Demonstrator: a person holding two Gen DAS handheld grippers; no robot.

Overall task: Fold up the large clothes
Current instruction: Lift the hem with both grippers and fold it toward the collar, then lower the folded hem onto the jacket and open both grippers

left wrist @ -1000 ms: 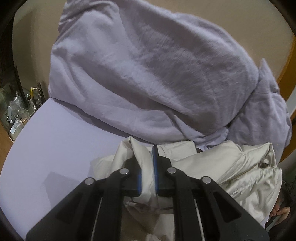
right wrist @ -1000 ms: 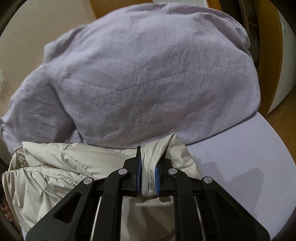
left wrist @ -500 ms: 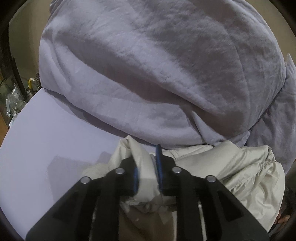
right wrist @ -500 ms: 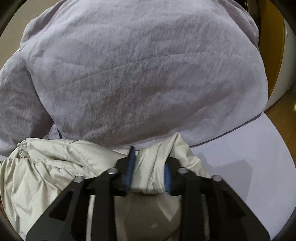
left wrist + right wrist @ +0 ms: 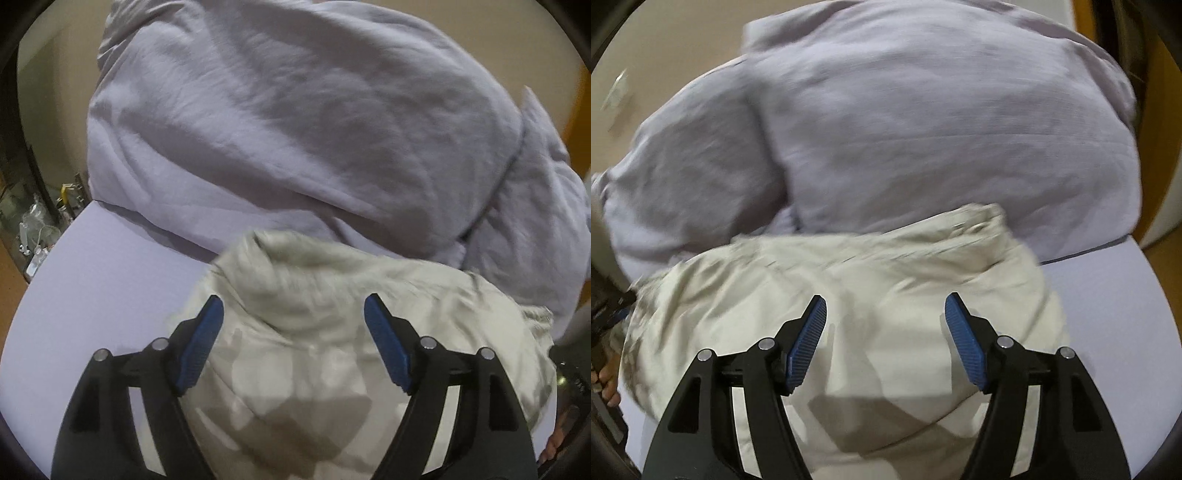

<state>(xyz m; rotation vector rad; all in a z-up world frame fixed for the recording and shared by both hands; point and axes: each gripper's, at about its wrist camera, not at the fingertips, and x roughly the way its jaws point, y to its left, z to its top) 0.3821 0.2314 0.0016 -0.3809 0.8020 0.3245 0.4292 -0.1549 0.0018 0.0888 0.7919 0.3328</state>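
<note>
A cream padded jacket (image 5: 314, 325) lies bunched on the lilac bed sheet (image 5: 92, 295), right in front of both cameras. My left gripper (image 5: 293, 317) hovers over the jacket's left part, its jaws opening, blue pads (image 5: 201, 343) wide apart and free of the cloth. In the right wrist view the same jacket (image 5: 849, 295) spreads below my right gripper (image 5: 885, 314), whose jaws are also opening, with no fabric pinched between them. The picture is blurred by motion.
A big heaped lilac duvet (image 5: 314, 129) fills the bed just behind the jacket, also in the right wrist view as the duvet (image 5: 923, 129). The bed's left edge (image 5: 33, 273) drops to a floor with clutter. A hand (image 5: 605, 380) shows at the left.
Both grippers were shut on folds of the jacket; both have let go and stand wide. The jacket has dropped flat onto the bed, and both grippers have drawn back from the duvet.
</note>
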